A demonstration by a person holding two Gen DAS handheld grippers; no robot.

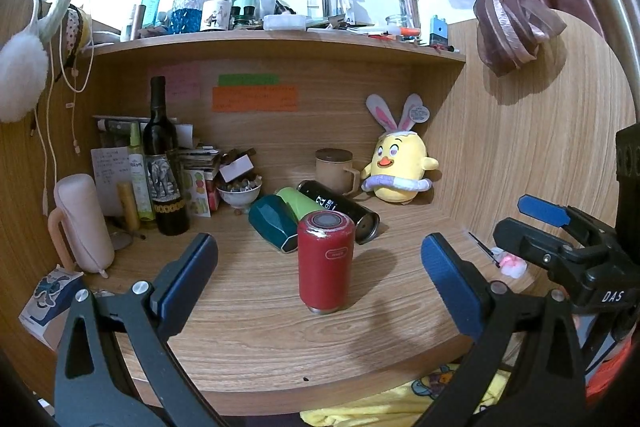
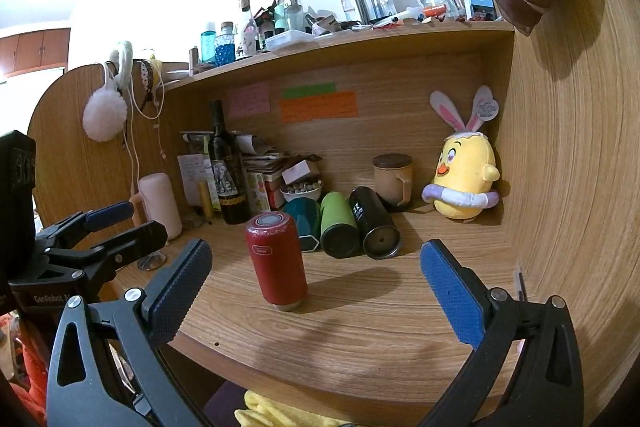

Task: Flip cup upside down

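Red cup upright on desk, untouched.
We see L gripper & R gripper both spread wide, each w/ nothing between fingers.

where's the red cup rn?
The red cup stands on the desk, centred in the left wrist view, just in front of the lying teal tumbler and green tumbler.
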